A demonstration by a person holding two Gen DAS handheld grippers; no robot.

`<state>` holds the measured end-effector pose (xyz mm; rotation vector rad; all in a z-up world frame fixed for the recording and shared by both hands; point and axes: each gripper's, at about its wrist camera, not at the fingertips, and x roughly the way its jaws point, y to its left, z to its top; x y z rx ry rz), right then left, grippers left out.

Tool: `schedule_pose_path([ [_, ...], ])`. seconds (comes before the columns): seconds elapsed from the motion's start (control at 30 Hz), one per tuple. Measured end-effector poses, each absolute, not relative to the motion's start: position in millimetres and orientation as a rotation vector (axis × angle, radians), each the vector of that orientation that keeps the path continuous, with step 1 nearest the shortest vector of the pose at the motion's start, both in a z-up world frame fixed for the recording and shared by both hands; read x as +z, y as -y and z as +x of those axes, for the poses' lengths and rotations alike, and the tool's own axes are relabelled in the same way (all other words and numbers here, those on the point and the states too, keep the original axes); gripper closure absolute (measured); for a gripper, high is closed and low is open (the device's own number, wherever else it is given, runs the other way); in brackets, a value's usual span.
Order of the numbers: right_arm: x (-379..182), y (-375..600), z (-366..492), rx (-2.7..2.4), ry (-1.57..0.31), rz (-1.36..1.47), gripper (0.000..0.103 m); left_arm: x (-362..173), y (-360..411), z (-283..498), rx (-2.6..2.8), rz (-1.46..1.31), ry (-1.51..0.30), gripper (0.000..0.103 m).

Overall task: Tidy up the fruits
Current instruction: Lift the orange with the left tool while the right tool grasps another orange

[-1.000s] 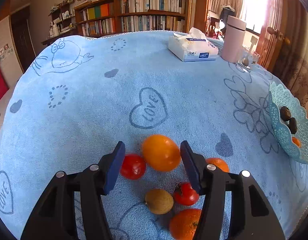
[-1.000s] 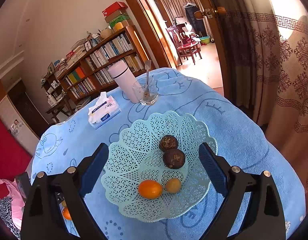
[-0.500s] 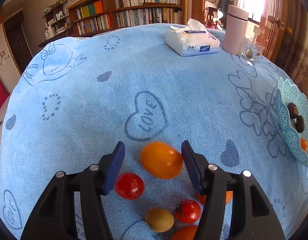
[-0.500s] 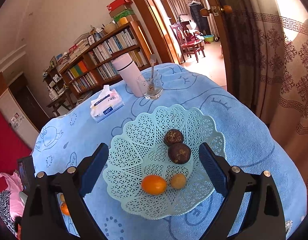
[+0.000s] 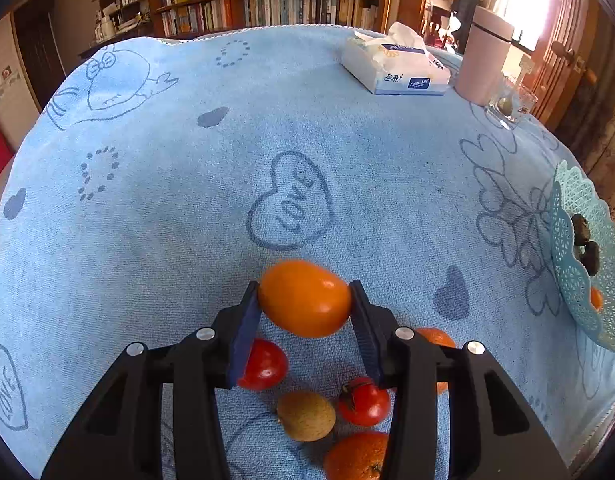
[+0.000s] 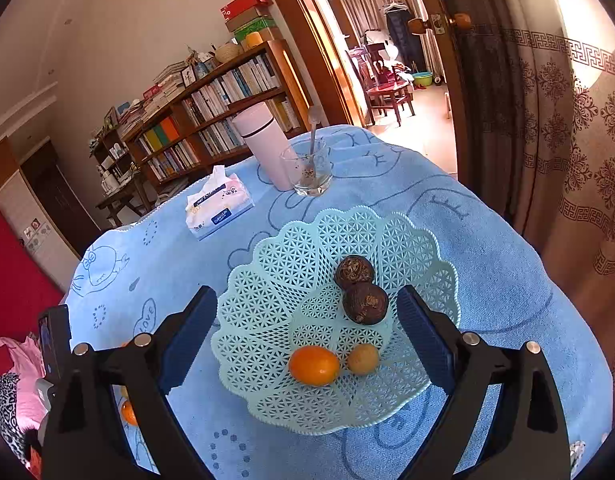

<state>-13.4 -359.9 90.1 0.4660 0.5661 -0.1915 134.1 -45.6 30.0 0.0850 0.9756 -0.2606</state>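
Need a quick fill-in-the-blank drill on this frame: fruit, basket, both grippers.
1. The left gripper is shut on the ____ fruit.
2. The basket holds ____ pieces of fruit.
3. The right gripper is ____ above the basket.
4. The tissue pack lies beside the pink ____.

Answers: orange; four; open; bottle

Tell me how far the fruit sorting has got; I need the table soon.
Done: four fruits lie in the basket. In hand: the left tool has just closed on an orange fruit. Left: two tomatoes, a tan fruit and two oranges on the cloth.

4 fruits [image 6: 361,300] in basket [image 6: 267,280] — tissue box [image 6: 217,210] behind.
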Motion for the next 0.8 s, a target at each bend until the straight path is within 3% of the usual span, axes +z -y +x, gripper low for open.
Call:
schedule_pose_path([
  [0.37,84.0,315.1,-6.6,-0.072,-0.620,0.381,0.010,58.5,20.1,103.8,-0.242,-0.028,-0.850,0.058],
  [0.8,55.0,240.8,26.0,0.132,-0.826,0.395,0.010,78.2,-18.5,67.1,-0.171,-0.102,-0.734,0.058],
])
